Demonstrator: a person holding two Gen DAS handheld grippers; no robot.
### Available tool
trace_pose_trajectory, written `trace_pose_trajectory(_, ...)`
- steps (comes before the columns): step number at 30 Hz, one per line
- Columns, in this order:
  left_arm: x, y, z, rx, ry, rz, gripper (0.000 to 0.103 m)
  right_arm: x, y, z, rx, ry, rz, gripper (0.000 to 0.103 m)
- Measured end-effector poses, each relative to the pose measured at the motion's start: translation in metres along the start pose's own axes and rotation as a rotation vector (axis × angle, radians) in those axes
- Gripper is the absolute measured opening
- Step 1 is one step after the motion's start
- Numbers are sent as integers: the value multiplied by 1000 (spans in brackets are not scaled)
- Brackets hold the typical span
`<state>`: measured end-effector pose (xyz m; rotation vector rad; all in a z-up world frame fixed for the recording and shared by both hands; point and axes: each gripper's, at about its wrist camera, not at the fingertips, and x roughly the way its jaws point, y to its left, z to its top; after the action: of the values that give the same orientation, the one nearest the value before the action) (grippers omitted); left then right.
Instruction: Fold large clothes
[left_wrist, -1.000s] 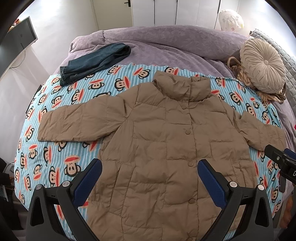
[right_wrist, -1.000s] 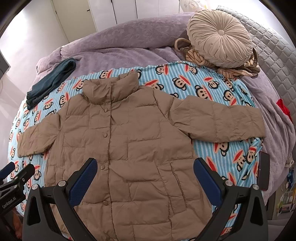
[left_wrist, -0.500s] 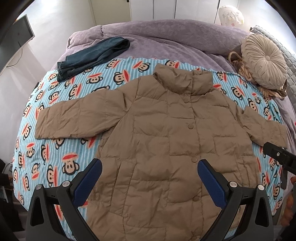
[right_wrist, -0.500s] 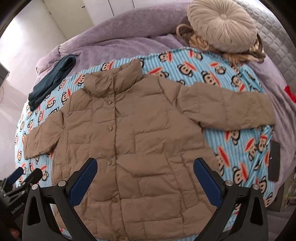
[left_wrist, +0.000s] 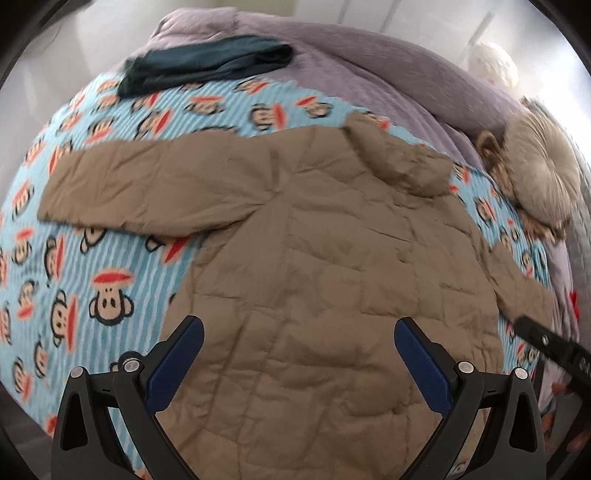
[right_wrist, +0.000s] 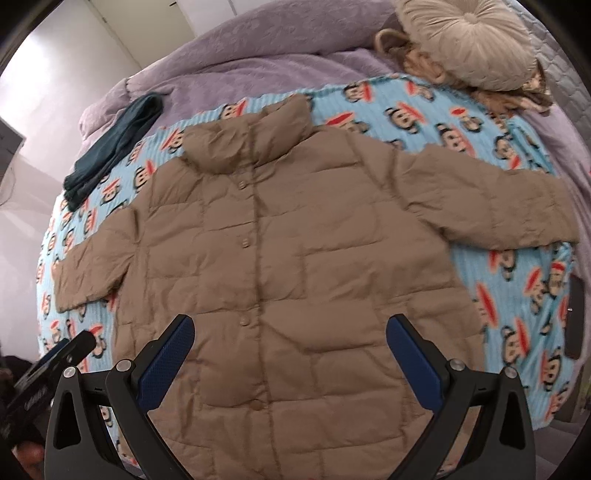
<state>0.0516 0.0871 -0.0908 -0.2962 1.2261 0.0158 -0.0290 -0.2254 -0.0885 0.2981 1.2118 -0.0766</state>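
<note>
A tan quilted puffer jacket lies spread flat, front side up and buttoned, on a bed covered by a blue striped blanket printed with cartoon monkey faces. Both sleeves stretch out sideways and the collar points toward the far end of the bed, where a purple bedspread shows. The left hand-held gripper hovers above the jacket's lower body with its blue-padded jaws spread wide, grasping nothing. The right hand-held gripper hangs over the lower front near the button line, jaws likewise spread and empty. Folded dark blue jeans rest at the blanket's far left corner. A round beige pleated cushion sits at the far right, beyond the jacket's right sleeve.
</note>
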Motion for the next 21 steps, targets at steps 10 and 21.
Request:
trace_pose_trajectory(10, 45, 152, 36, -287, -92, -69, 103, 53, 74, -8, -129, 103, -5, 103)
trace_pose_trajectory(21, 122, 286, 83, -509, -149, -136, 103, 106, 141, -23, -172, 188, 20, 103)
